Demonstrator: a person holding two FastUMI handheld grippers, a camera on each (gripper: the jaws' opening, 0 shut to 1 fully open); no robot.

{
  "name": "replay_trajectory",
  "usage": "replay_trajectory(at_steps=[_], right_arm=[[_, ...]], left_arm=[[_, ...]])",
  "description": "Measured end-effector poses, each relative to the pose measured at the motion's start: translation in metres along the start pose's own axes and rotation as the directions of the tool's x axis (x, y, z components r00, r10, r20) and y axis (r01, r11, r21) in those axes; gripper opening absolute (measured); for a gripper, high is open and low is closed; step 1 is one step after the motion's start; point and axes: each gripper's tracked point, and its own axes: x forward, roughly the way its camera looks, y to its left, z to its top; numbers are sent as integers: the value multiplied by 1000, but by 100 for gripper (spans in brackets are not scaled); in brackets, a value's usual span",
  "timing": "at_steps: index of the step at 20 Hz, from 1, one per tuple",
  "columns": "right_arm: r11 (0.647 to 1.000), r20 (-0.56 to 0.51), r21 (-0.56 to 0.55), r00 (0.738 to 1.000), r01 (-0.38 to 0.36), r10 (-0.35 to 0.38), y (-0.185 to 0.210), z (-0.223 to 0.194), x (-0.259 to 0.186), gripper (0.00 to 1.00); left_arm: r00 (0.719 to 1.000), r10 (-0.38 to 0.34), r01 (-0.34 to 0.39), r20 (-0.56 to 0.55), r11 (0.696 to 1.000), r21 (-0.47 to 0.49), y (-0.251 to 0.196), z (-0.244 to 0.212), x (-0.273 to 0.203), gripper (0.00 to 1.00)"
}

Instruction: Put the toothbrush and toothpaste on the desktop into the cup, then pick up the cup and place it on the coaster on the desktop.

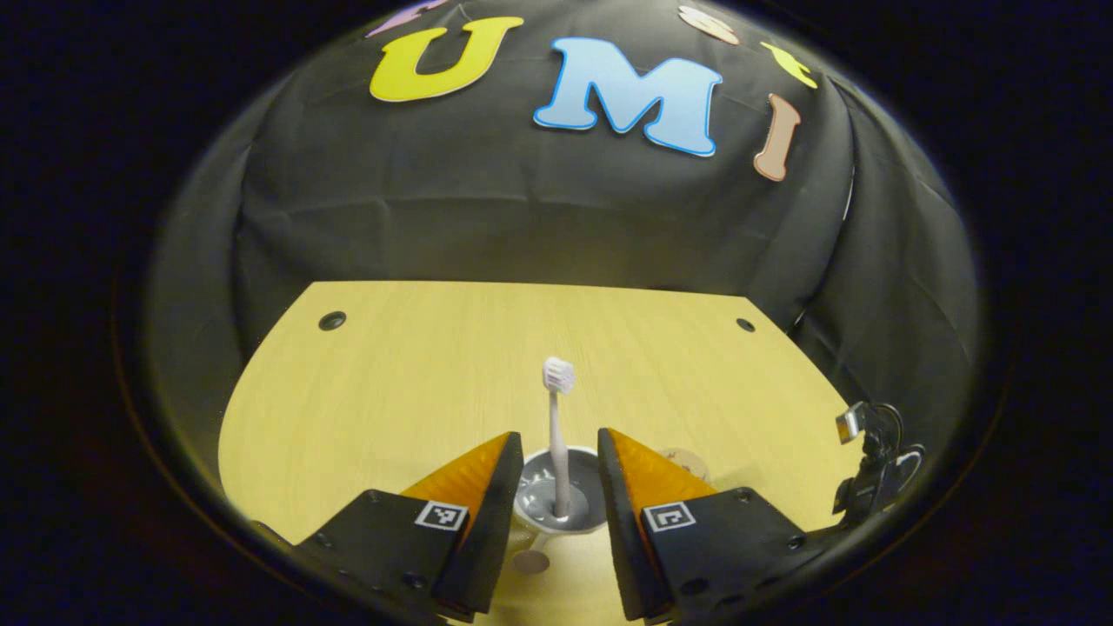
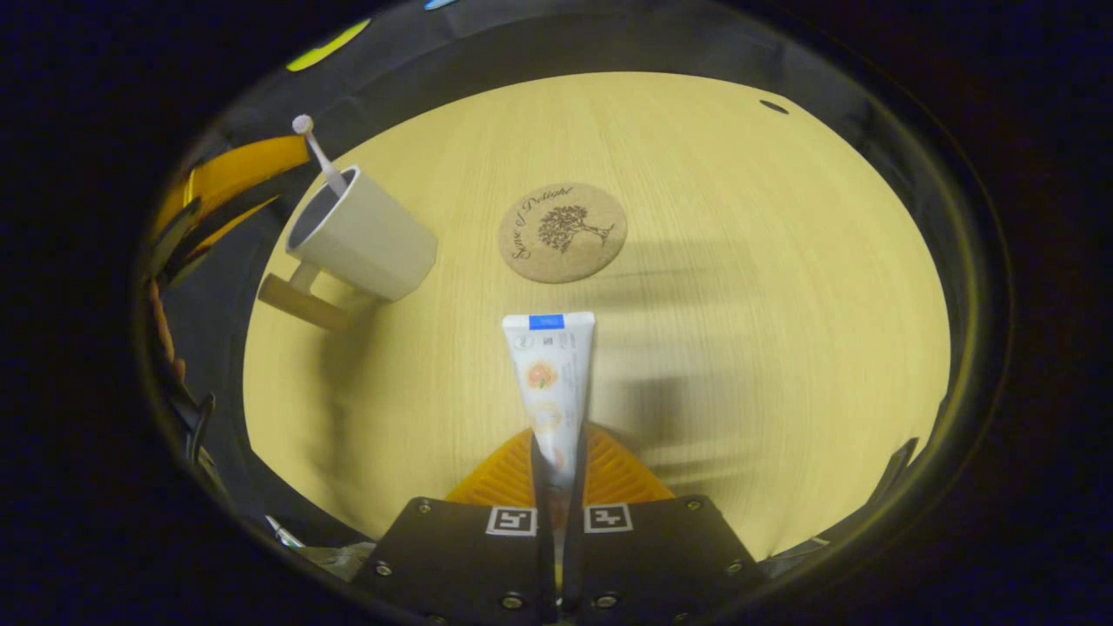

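Table point(image 2: 739, 261) carries everything, pale wood. On it in the right gripper view: cup point(image 2: 365, 230) at far left, standing upright, mouth open upward, wooden handle on its near-left side; coaster point(image 2: 563, 232) at centre-far, bare, just right of the cup and apart from it. Toothbrush point(image 2: 320, 156) is already in the cup, head up, stem leaning away from the coaster side. Toothpaste point(image 2: 552, 382) is clamped in the right tool point(image 2: 556, 487), jaws closed flat on the tube's lower end, tube pointing straight ahead along the fingers, crimped end far, cap end hidden between the jaws. Tube looks lifted off the table, judging by its shadow to the right. Key relation: the cup mouth lies ahead and left of the tube tip, so my read is that the tube has to swing left and tip down, long axis roughly vertical, to drop in beside the brush stem. The stem takes the far-left part of the mouth, so aim near-right. Left tool point(image 1: 559, 487) sits spread open on either side of the cup point(image 1: 561, 500) in the left gripper view, fingers flanking the rim, not pressing that I can tell; toothbrush point(image 1: 557, 435) rises between them. It is the nearer one for steadying, and later lifting, the cup. Risk: left tool crowds the mouth as the tube comes in.
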Motion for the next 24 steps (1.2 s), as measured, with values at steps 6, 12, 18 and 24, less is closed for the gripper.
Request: replay_trajectory(at_steps=[6,12,18,24], right_arm=[[997,30,81,1000,-6,4,2,20,-11,6],[987,136,133,988,-86,68,36,67,-38,6],[982,266,128,958,-143,105,77,128,-64,5],[973,337,117,930,-196,147,128,175,-70,6]], left_arm=[[1000,19,-19,-4,1000,-15,20,-17,-35,59],[998,58,-58,-20,997,-44,60,-37,-65,59],[995,101,-102,-17,992,-72,106,-49,-103,59],[989,145,-147,-30,984,-104,151,-70,-141,59]])
